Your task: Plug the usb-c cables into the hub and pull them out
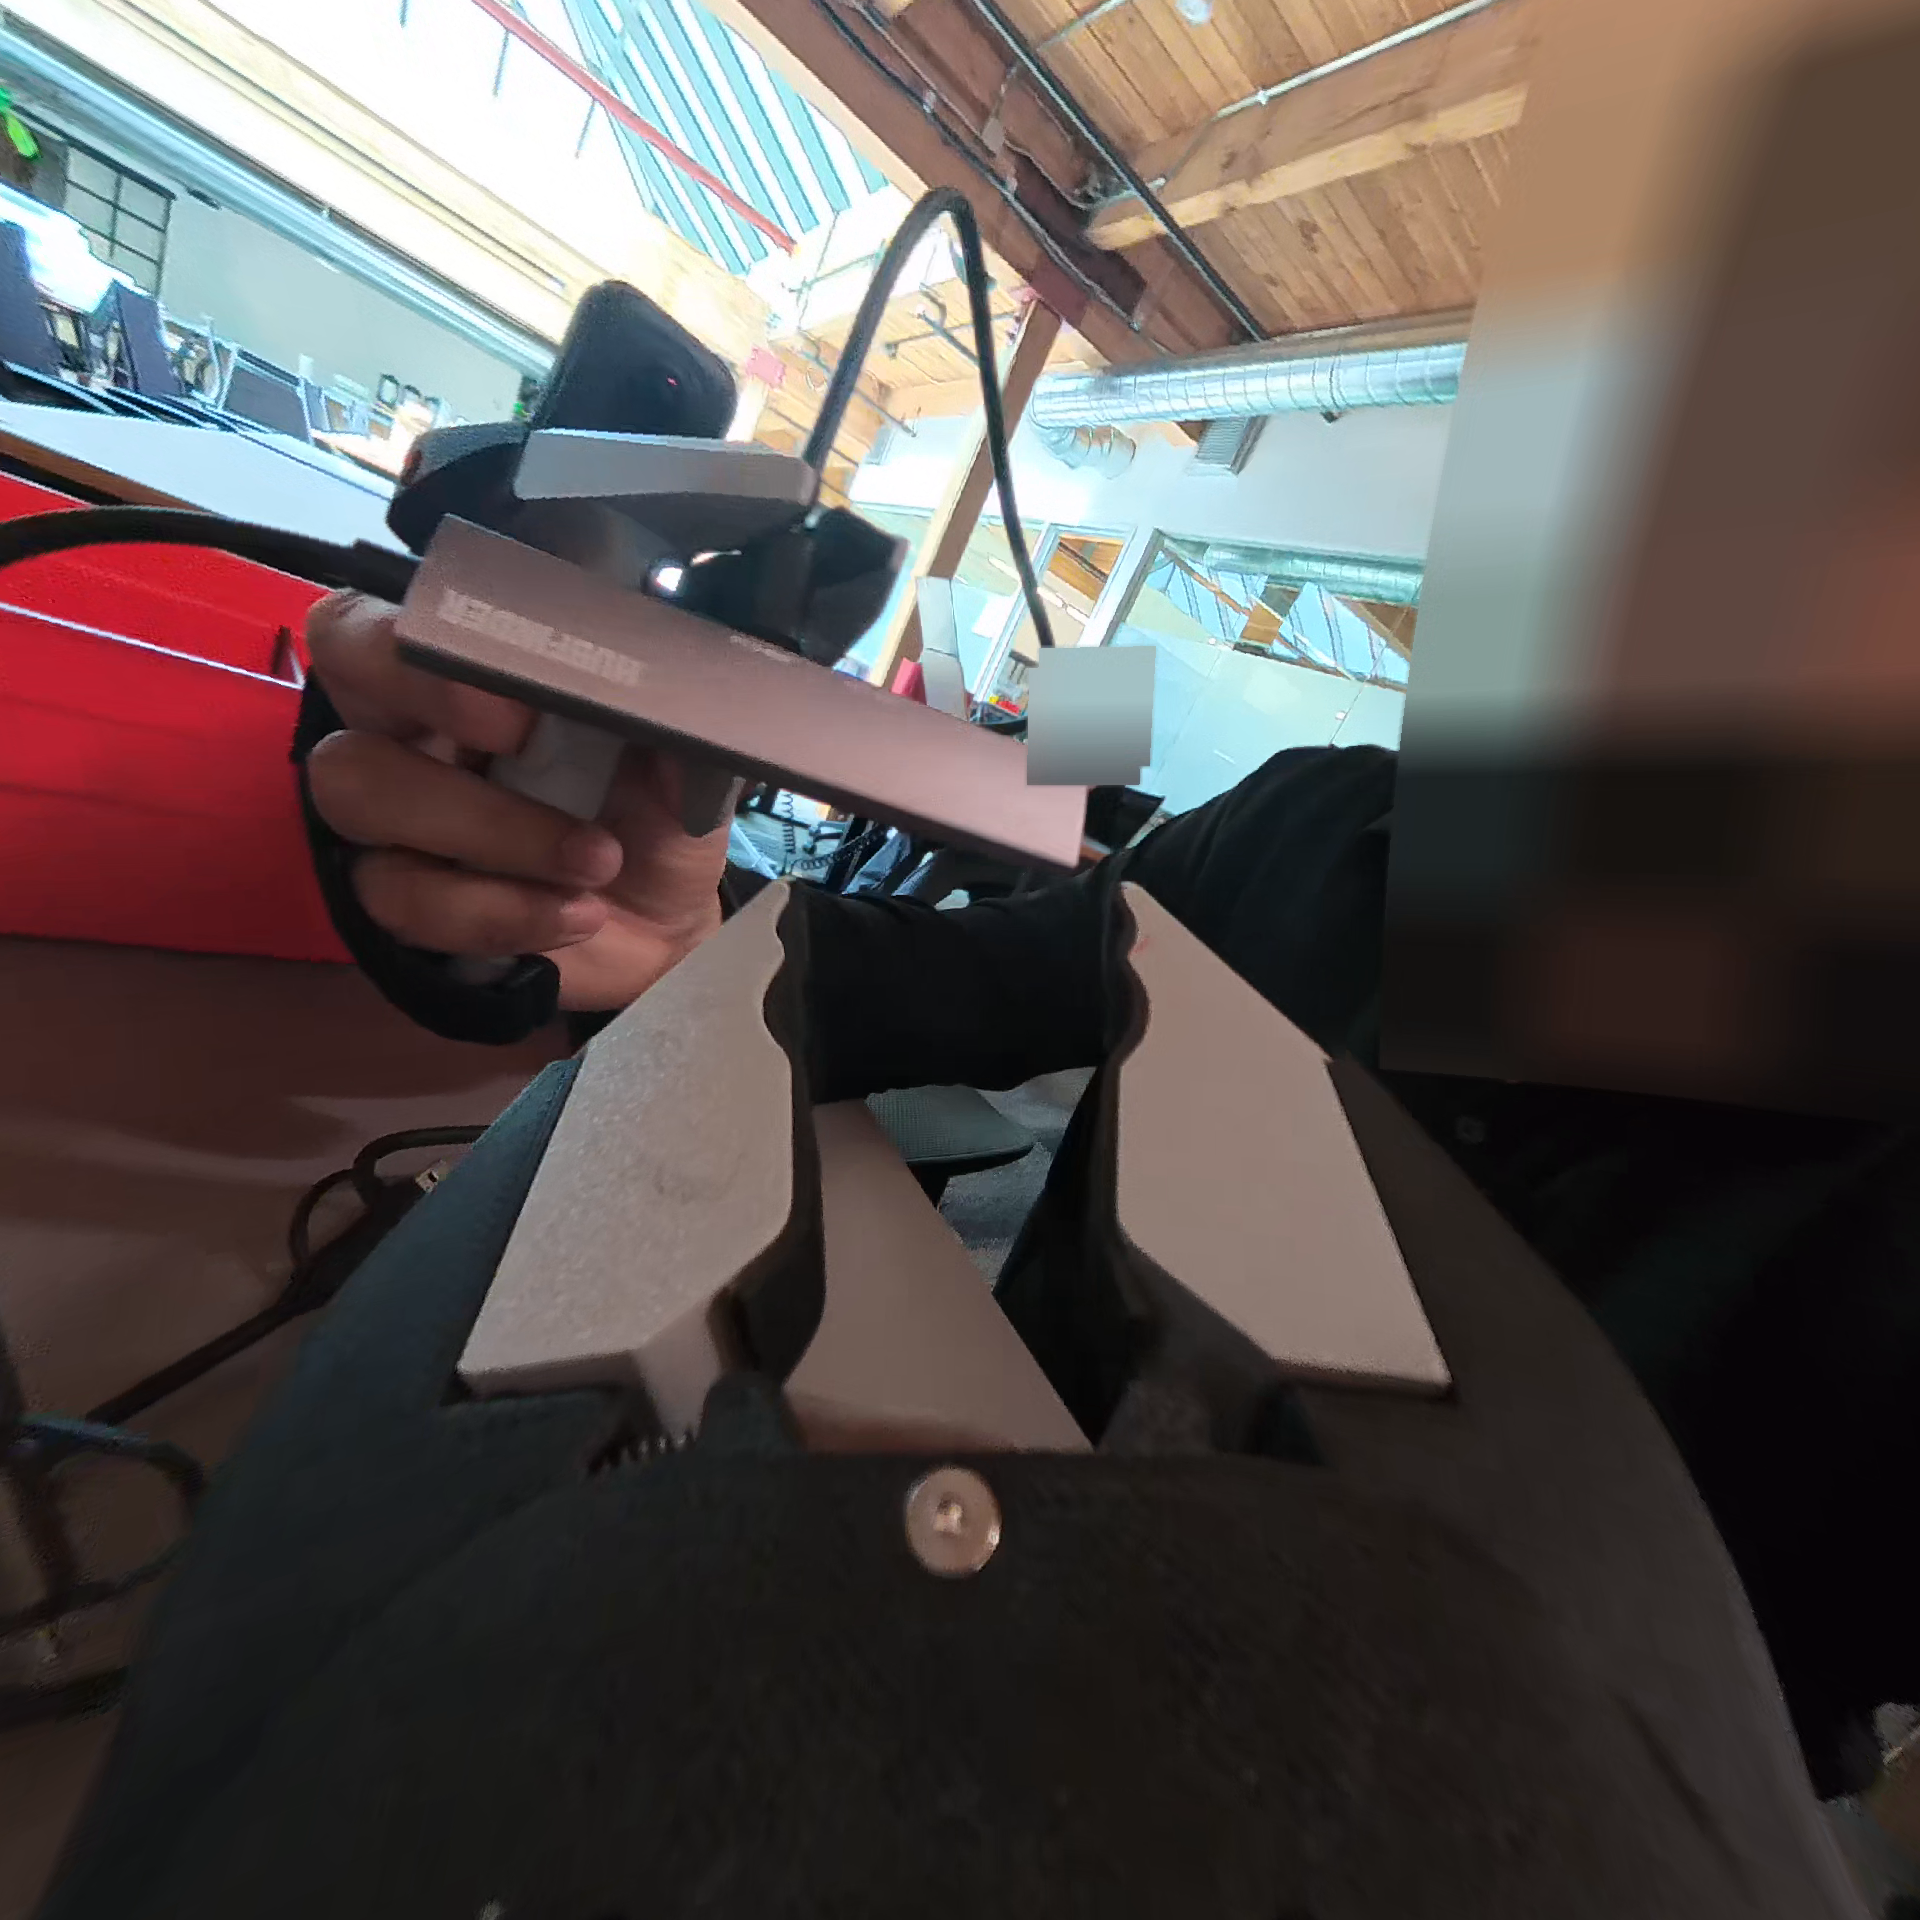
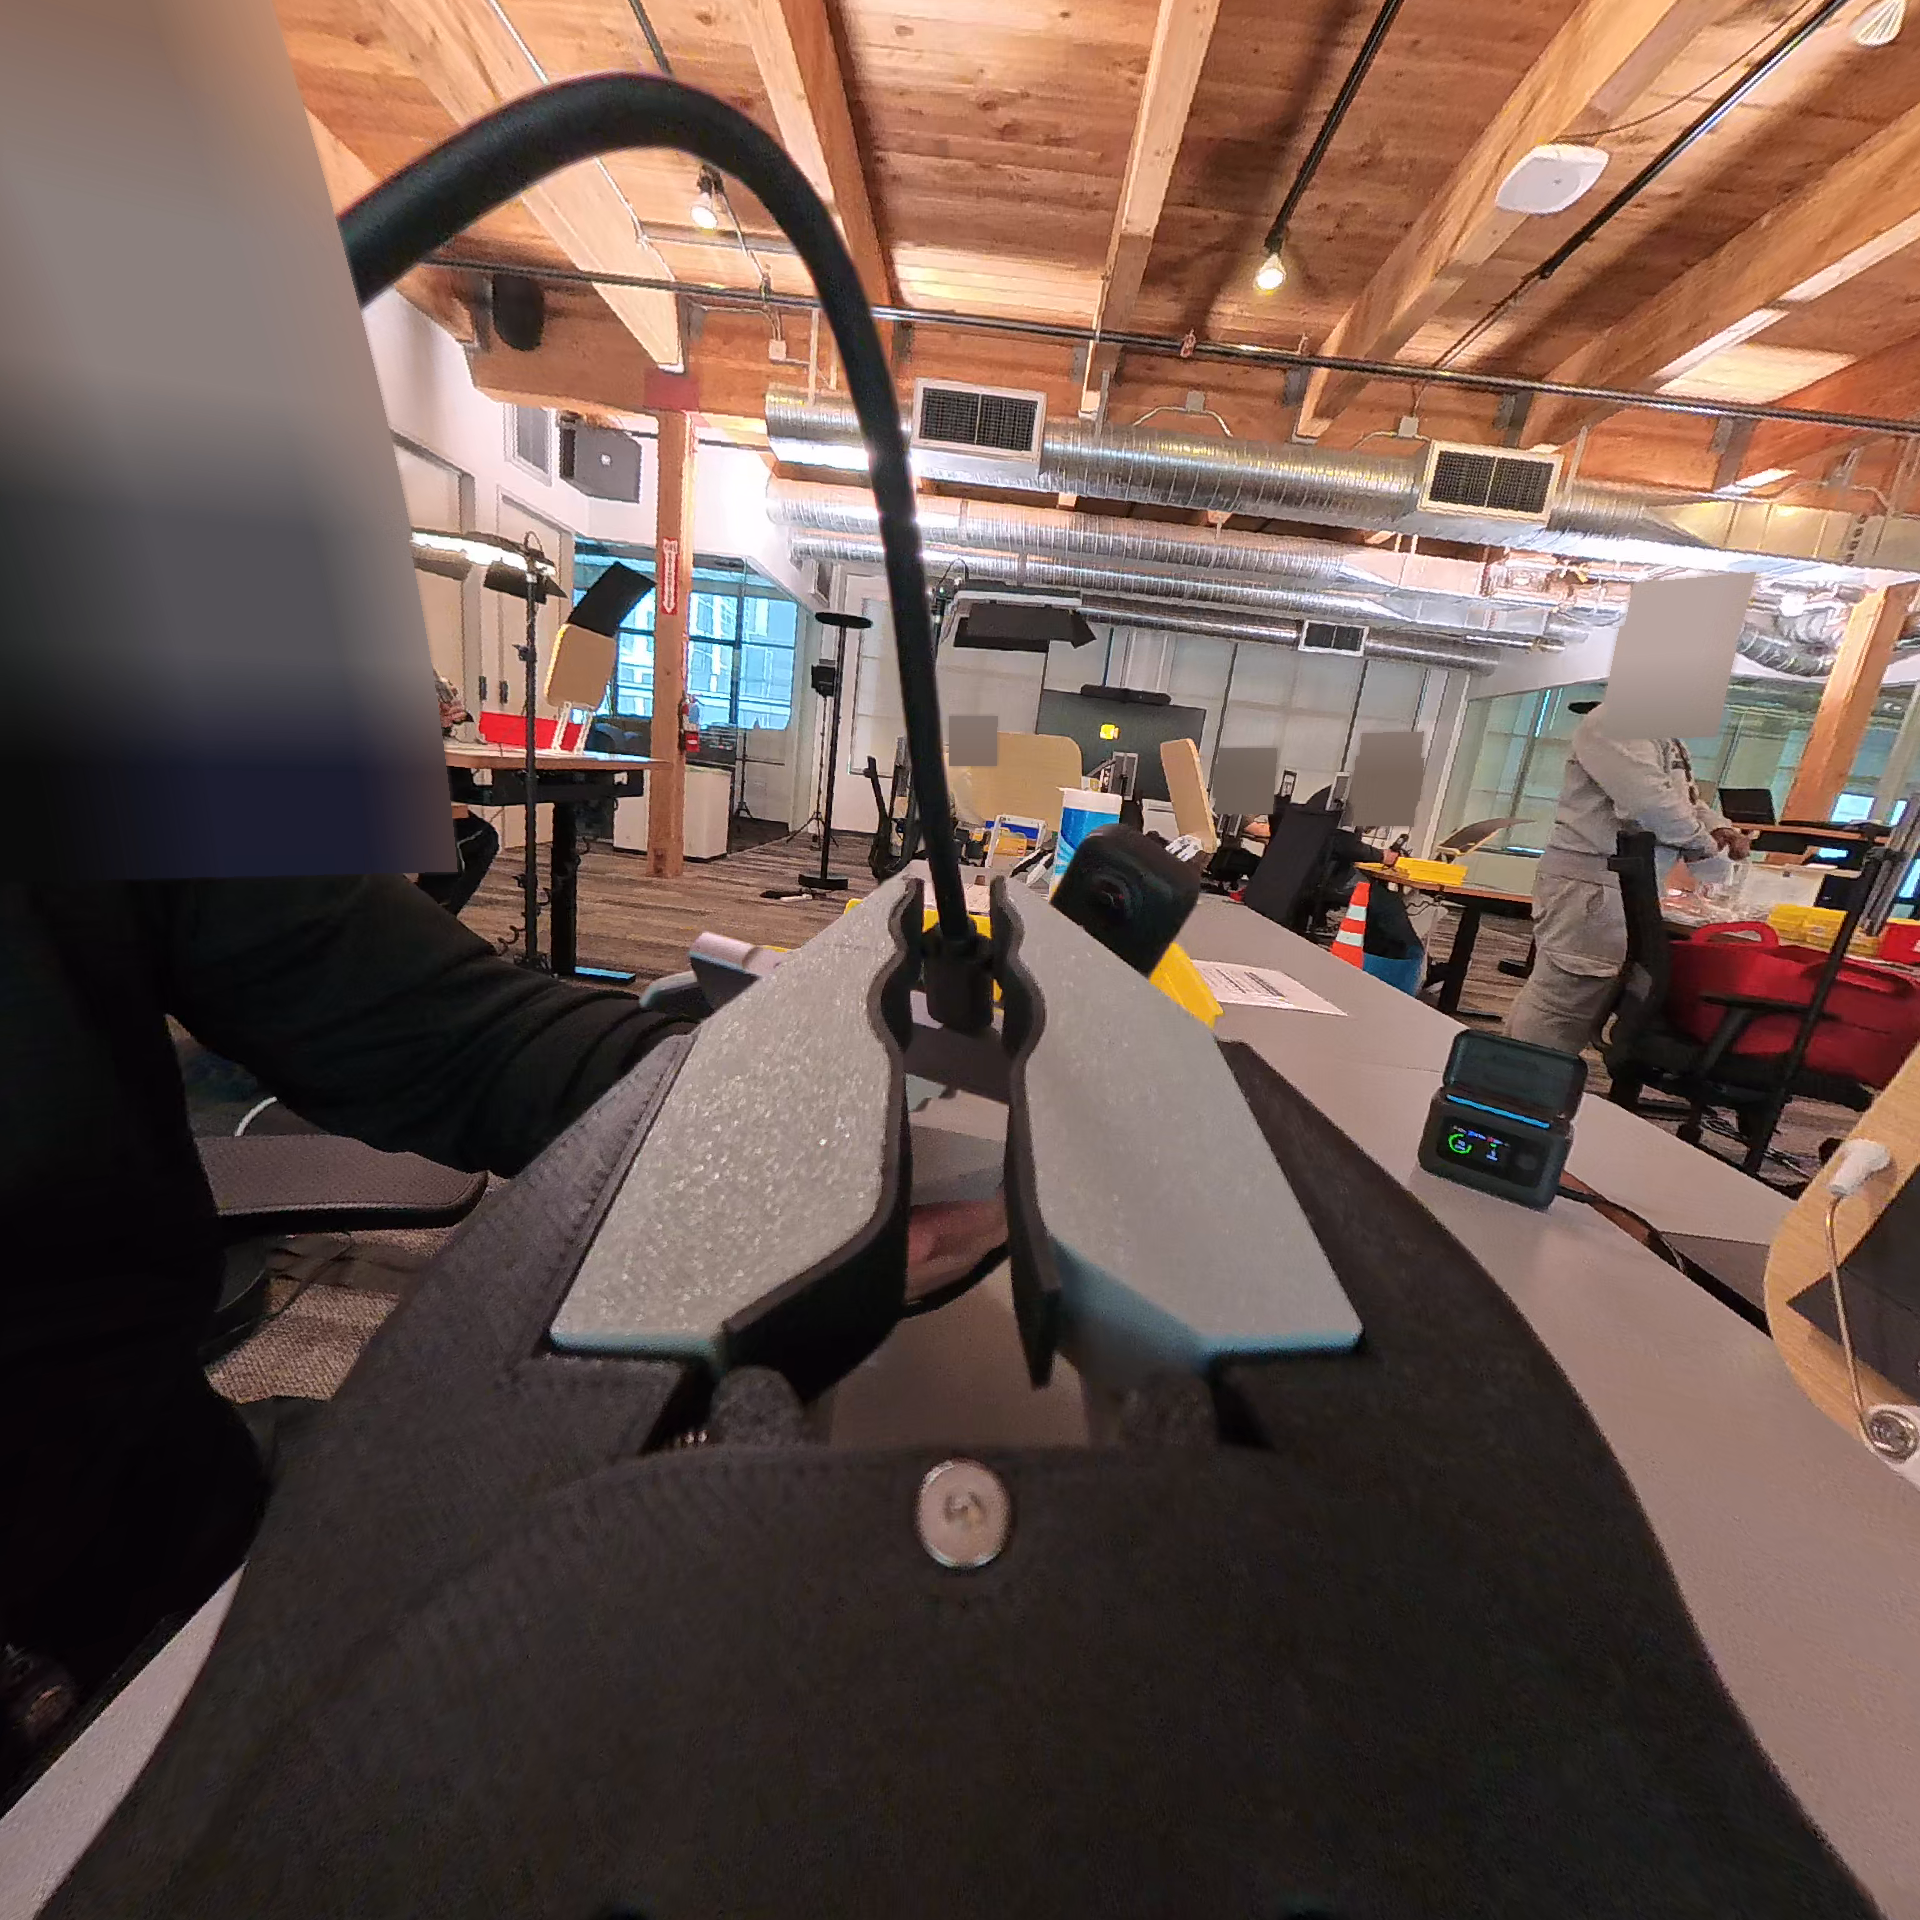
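The left tool [image 1: 951, 904], with pale grey fingers on a black body, stands released: its jaws are spread wide with nothing between them, and they point up toward the underside of a flat dark grey metal hub [image 1: 727, 696] that hangs in the air just above the fingertips. In the left wrist view the right tool [image 1: 665, 499] shows farther off, above the hub's far edge, gripped by a person's bare hand [image 1: 488, 831] in a black strap; a black sleeve [image 1: 1039, 966] crosses behind the open fingers. From the right tool a thick black usb-c cable [image 1: 987, 343] arches up and falls away to the right. In the right wrist view the right tool [image 2: 958, 904] is clenched on that cable's black plug [image 2: 958, 987], its grey textured fingers pressed to either side of the plug near their tips; the cable [image 2: 894, 468] rises from the plug and curls over to the upper left. The plug points down at a grey surface [image 2: 956, 1049] between the fingers, apparently the hub, though whether it is seated in a port cannot be told. Thin dark cables [image 1: 343, 1205] lie looped on the brownish worktop [image 1: 208, 1039] at lower left in the left wrist view. On the grey worktop [image 2: 1610, 1351] to the right sits a small dark case with a lit screen [image 2: 1496, 1122].
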A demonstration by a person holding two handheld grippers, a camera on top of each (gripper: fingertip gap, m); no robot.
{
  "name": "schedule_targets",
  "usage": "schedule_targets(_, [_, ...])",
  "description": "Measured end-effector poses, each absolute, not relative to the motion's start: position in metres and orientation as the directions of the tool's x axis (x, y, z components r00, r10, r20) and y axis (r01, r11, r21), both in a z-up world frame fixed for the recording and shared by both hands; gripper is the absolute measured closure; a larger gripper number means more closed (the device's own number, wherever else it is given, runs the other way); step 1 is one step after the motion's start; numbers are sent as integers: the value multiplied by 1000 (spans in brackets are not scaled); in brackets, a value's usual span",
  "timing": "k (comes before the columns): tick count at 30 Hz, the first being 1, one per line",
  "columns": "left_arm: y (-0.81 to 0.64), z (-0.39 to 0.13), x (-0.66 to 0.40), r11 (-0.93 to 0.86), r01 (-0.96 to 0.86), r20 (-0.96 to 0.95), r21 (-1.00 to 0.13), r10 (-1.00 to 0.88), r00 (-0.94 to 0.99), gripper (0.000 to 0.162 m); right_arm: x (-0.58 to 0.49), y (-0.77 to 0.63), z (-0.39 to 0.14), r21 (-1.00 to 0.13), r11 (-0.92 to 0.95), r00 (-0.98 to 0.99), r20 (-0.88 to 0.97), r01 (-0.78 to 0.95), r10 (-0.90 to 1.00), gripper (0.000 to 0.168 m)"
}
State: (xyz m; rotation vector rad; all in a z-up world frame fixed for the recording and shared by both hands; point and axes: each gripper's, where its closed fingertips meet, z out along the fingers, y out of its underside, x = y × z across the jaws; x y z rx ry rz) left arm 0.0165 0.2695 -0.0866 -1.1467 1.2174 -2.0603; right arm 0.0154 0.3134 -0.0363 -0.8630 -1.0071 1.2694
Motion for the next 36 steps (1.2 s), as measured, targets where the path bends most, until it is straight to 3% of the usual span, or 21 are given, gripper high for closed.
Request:
schedule_targets(13, [267, -94, 27, -480, -40, 432, -876, -747, -505, 97, -2, 308, -55, -954, 216, 33, 214, -209, 976, 160])
schedule_targets(21, [268, -93, 29, -471, -15, 411, -882, -754, -512, 104, -4, 311, -58, -946, 264, 72, 255, -186, 964, 159])
schedule_targets(23, [272, -95, 31, -447, -5, 393, -894, -779, -489, 113, 0, 314, -54, -948, 242, 78, 230, -209, 970, 159])
schedule_targets(28, [291, -116, 47, -288, -34, 285, -957, -915, -284, 132, 0, 320, -54, -957, 199, 84, 186, -213, 979, 153])
schedule_targets(36, [342, -135, 53, -135, -92, 128, -987, -989, 79, 135, 1, 348, -65, -978, 111, 196, 75, -175, 978, 152])
